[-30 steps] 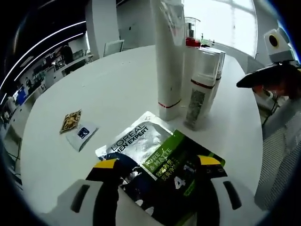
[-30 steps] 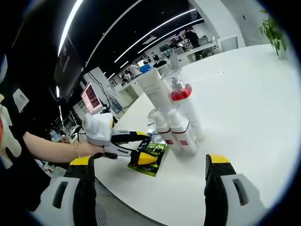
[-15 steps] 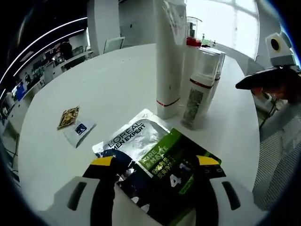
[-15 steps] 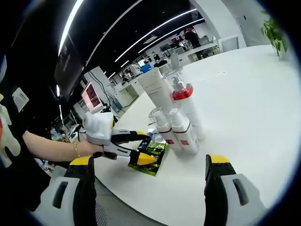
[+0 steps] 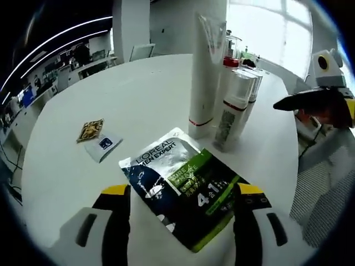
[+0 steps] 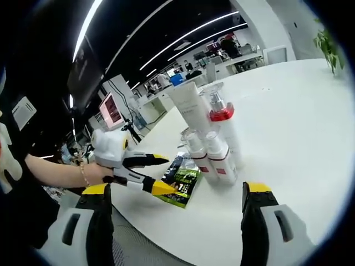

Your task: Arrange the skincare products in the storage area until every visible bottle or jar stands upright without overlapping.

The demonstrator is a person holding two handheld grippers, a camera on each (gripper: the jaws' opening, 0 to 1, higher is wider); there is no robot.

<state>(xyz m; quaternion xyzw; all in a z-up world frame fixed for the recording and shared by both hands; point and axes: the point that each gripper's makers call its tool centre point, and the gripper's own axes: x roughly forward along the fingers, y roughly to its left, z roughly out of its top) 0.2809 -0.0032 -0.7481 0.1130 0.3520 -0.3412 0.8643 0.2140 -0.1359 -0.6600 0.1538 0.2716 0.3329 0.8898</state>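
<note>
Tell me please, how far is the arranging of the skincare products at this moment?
Done: the tall white tube, the red-collared pump bottle and two smaller bottles stand upright in a tight cluster on the white table. In hand: nothing; the left gripper is open around the flat sachet, and the right gripper is open. Left: the sachet and two small packets lie flat.

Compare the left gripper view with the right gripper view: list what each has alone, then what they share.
Left gripper view alone: two small sachets lying flat on the table.
Right gripper view alone: the left claw, open beside the L'Oreal pouch, and a potted plant.
Shared: the pouch lying flat, the tall white tube and the pump bottles standing upright.
</note>
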